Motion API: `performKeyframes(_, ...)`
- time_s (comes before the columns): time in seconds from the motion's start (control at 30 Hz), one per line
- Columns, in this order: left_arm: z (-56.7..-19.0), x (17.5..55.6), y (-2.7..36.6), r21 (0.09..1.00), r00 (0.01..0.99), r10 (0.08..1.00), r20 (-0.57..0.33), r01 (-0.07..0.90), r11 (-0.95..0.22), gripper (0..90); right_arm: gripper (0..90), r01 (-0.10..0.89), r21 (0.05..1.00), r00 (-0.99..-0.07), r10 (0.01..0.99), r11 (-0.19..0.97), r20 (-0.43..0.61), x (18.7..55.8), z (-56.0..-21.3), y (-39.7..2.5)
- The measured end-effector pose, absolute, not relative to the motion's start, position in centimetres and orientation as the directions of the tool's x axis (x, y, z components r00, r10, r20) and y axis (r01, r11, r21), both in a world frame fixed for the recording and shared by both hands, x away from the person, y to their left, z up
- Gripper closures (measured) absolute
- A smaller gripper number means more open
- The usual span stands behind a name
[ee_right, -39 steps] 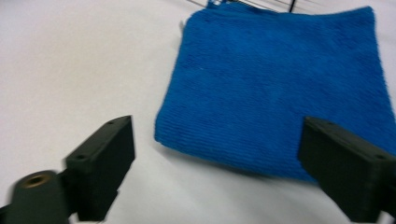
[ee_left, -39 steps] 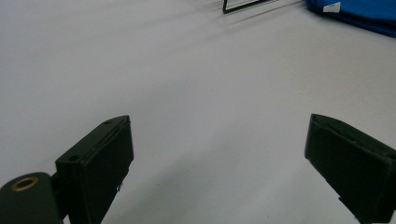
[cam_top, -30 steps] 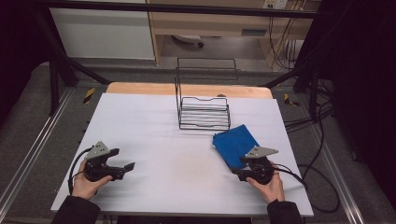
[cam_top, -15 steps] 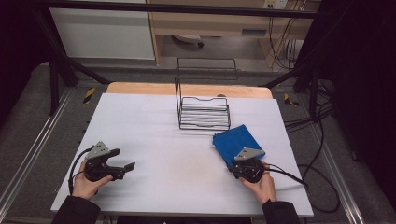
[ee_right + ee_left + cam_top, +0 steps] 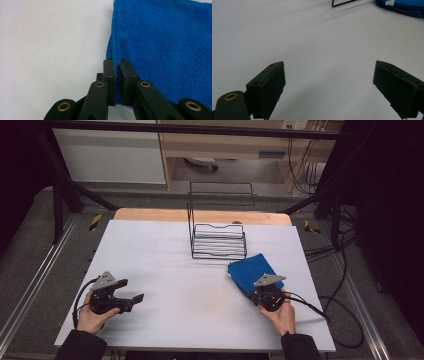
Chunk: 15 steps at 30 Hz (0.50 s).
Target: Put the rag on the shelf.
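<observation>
A folded blue cloth lies on the white table right of centre, in front of a black wire rack. My right gripper sits at the cloth's near edge. In the right gripper view its jaws are shut on a fold of the blue cloth at its left edge, with my right gripper low over the table. My left gripper rests at the table's near left, held by a hand, wide open with nothing between its fingers. The cloth shows far off in the left gripper view.
The wire rack stands upright near the table's back middle, with a wooden strip behind it. Cables trail from the right gripper off the table's right edge. Metal rails run along both sides on the floor.
My right gripper has moved slightly forward onto the cloth's near edge and closed on it. The left gripper has stayed put.
</observation>
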<state>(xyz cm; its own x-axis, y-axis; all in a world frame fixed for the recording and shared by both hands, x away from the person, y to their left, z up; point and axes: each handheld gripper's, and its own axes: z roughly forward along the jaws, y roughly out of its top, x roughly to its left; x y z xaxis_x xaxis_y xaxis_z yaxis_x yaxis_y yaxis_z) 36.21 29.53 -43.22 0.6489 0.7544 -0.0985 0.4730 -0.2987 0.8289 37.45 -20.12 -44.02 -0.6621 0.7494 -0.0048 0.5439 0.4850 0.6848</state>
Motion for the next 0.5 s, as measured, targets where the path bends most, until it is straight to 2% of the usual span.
performKeyframes(0.2, -43.2, 36.3, 29.5, 0.828, 0.645, 0.758, -0.095, 0.474, -0.3, 11.0, 85.4, 0.562, 0.715, -0.667, 0.739, 0.417, 0.093, 37.1, -42.4, -19.6)
performKeyframes(0.23, -43.2, 36.3, 29.5, 0.827, 0.644, 0.759, -0.094, 0.475, -0.3, 11.1, 85.4, 0.567, 0.722, -0.679, 0.721, 0.398, 0.136, 36.8, -42.0, -18.8)
performKeyframes(0.5, -43.2, 36.2, 29.6, 0.827, 0.641, 0.762, -0.093, 0.476, -0.299, 11.1, 85.2, 0.553, 0.726, -0.738, 0.644, 0.409, 0.2, 36.1, -42.0, -15.6)
